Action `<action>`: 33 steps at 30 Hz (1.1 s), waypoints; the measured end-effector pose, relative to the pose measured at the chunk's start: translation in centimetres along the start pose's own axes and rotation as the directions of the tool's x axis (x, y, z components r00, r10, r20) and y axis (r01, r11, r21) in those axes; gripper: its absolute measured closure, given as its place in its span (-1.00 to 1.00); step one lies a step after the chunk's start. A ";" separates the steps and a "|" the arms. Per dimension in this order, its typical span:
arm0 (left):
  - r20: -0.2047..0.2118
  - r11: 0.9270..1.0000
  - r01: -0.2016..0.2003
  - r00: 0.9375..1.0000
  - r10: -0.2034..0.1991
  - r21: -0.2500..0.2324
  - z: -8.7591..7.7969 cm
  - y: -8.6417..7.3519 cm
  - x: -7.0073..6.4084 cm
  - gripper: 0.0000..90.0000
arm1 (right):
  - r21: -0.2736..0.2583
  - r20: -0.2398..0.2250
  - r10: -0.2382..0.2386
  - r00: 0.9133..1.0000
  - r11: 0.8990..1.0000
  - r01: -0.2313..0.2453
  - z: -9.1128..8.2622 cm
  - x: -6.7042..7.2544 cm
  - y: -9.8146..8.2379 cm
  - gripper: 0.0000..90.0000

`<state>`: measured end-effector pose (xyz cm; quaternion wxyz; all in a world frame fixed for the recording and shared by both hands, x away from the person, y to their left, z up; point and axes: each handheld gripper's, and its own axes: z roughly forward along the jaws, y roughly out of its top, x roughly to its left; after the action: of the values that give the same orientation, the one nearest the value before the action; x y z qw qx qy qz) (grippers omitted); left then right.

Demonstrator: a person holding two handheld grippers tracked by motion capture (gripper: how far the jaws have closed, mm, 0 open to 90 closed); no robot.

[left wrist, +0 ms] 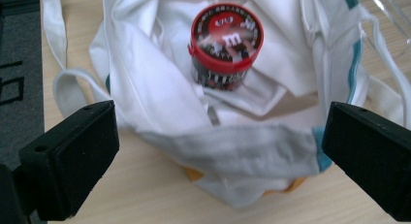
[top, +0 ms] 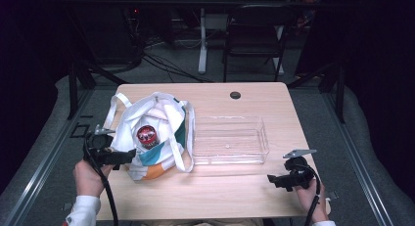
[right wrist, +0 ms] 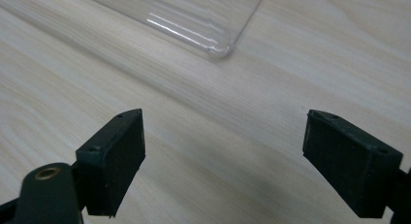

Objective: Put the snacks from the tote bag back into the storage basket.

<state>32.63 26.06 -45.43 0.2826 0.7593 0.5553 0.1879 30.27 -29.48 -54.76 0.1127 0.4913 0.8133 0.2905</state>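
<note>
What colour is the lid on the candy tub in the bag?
Red, clearest in the left gripper view: lid.

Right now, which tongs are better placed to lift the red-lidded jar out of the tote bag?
Left. The left tongs are open at the tote bag mouth, with the jar straight ahead between the jaws. The right tongs are open over bare table, beyond the clear tray.
</note>
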 end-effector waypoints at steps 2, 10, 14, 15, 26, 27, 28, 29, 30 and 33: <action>0.006 1.000 -0.012 1.000 0.012 0.003 0.5 0.5 -0.3 -0.99 | -0.022 -0.005 -0.026 1.000 0.999 0.026 -0.3 0.3 0.0 -0.67; 0.036 0.999 -0.048 0.998 0.047 0.001 2.1 2.3 -0.7 -1.00 | -0.043 -0.032 -0.045 0.998 0.998 0.043 -0.6 0.5 -0.1 -0.67; 0.046 0.999 -0.044 0.998 0.043 0.012 3.2 3.1 -0.8 -1.00 | -0.031 -0.046 -0.063 0.997 0.998 0.062 -0.2 0.7 0.0 -0.67; 0.050 0.999 -0.047 0.998 0.047 0.014 3.4 3.2 -0.8 -1.00 | -0.031 -0.044 -0.064 0.997 0.998 0.063 -0.2 0.8 0.0 -0.67; 0.075 0.998 -0.037 0.997 0.033 0.050 5.0 4.8 -0.4 -1.00 | -0.049 0.004 -0.045 0.999 0.998 0.045 -0.6 0.8 -0.3 -0.67; 0.081 0.998 -0.035 0.996 0.030 0.059 5.5 5.2 -0.2 -1.00 | -0.049 0.008 -0.040 0.999 0.998 0.041 -0.6 0.9 -0.4 -0.67; 0.078 0.998 -0.034 0.997 0.029 0.061 5.8 5.4 -0.2 -1.00 | -0.051 0.005 -0.040 0.999 0.998 0.040 -0.6 0.9 -0.5 -0.68; 0.082 0.997 -0.036 0.996 0.031 0.069 6.0 5.5 0.0 -1.00 | -0.048 0.008 -0.038 0.999 0.998 0.038 -0.7 1.0 -0.5 -0.68; 0.086 0.997 -0.031 0.996 0.025 0.071 6.3 5.6 0.0 -1.00 | -0.051 0.010 -0.037 0.999 0.998 0.038 -0.7 1.0 -0.6 -0.68; 0.092 0.997 -0.029 0.995 0.022 0.078 6.7 5.9 0.1 -1.00 | -0.045 0.019 -0.037 0.999 0.998 0.038 -0.6 0.9 -0.7 -0.68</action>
<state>41.01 23.40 -46.79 0.2749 0.7847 0.5391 0.1343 28.99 -29.18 -54.60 0.1366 0.4761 0.8144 0.3024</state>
